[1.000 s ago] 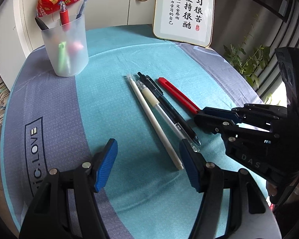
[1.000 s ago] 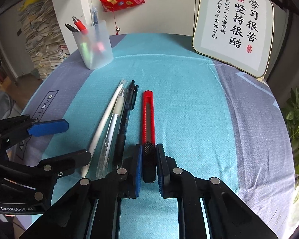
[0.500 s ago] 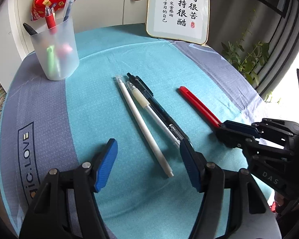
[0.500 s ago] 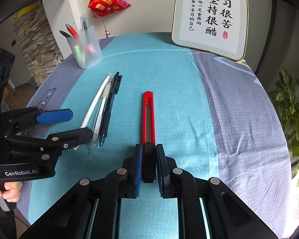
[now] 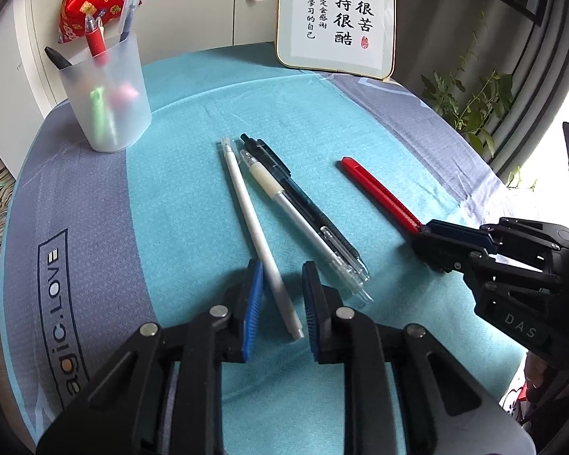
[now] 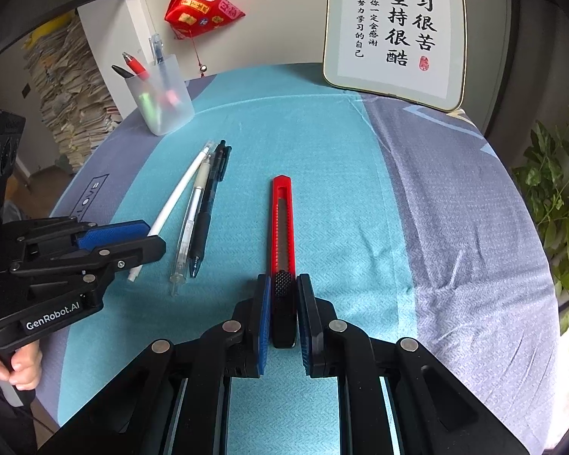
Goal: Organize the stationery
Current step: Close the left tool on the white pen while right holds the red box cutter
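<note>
on the teal cloth (image 5: 193,197), left gripper (image 5: 282,303) jaws closing round the white pen (image 5: 252,223), not clamped; right gripper (image 6: 282,305) grips red utility knife (image 6: 282,223); off-centre end grip, pen may pivot or slip

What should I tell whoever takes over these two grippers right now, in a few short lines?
Left gripper: jaws closing around the white pen, which lies between them on the tablecloth; pads not yet pressing on it.
Right gripper: shut on the black end of the red utility knife, which is set apart from the pens.
Also loose on the cloth: a clear pen and a black pen, lying side by side next to the white one.
Pen cup: upright at the far left, already holding several pens.
Done: some pens in the cup. Left: three pens and the knife, probably for the cup.
</note>
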`<state>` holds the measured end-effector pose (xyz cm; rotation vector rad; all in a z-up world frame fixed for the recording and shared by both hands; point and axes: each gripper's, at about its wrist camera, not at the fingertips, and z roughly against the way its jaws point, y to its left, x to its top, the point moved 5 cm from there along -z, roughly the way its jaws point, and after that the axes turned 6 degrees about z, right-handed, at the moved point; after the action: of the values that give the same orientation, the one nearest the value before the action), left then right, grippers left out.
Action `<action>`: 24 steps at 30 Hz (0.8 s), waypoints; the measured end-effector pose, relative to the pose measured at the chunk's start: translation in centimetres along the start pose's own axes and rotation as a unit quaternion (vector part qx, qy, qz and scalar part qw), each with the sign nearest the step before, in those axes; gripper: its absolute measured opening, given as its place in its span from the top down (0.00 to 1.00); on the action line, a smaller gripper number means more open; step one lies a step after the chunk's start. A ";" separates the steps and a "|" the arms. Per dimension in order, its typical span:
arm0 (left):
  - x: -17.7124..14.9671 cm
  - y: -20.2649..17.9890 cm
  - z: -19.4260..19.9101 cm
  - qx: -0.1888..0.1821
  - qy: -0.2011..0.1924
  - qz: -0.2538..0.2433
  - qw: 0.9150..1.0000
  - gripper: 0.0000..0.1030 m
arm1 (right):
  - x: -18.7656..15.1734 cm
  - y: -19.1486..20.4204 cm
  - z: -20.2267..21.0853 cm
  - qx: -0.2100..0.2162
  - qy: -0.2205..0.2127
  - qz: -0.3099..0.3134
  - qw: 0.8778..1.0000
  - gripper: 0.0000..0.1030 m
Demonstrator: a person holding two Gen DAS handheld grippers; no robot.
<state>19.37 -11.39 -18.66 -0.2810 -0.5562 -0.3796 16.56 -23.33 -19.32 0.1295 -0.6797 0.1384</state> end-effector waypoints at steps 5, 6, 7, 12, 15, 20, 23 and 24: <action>0.1 0.6 0.0 -0.022 0.006 0.018 1.000 0.92 | -0.3 0.0 0.2 -0.002 -0.004 -0.005 1.000 0.86; 0.0 0.8 0.2 -0.032 0.008 0.026 0.999 0.92 | -0.4 0.0 0.3 -0.004 -0.005 -0.005 1.000 0.86; -0.1 0.9 0.3 -0.043 0.009 0.032 0.999 0.92 | -0.4 -0.1 0.3 -0.006 -0.005 -0.008 1.000 0.86; -0.9 0.7 1.5 -0.050 0.000 0.027 0.998 0.92 | -0.5 -0.3 0.5 -0.002 -0.004 -0.017 1.000 0.86; -1.0 0.4 2.3 -0.050 -0.006 0.020 0.999 0.92 | -0.6 -0.3 0.7 0.002 -0.007 -0.023 1.000 0.86; -0.7 0.4 3.3 -0.052 -0.015 0.022 0.998 0.92 | -0.2 -0.2 1.9 0.000 -0.024 -0.028 0.999 0.86; -0.3 0.6 4.3 -0.051 -0.029 0.023 0.998 0.92 | 0.1 -0.5 2.6 -0.006 -0.036 -0.035 0.999 0.86; -0.2 0.7 4.7 -0.052 -0.033 0.023 0.998 0.92 | 0.3 -0.5 2.8 -0.004 -0.037 -0.036 0.999 0.86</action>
<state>17.37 -9.05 -15.01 -0.4079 -0.5947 -0.3559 15.14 -24.21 -17.06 0.1507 -0.7482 0.0624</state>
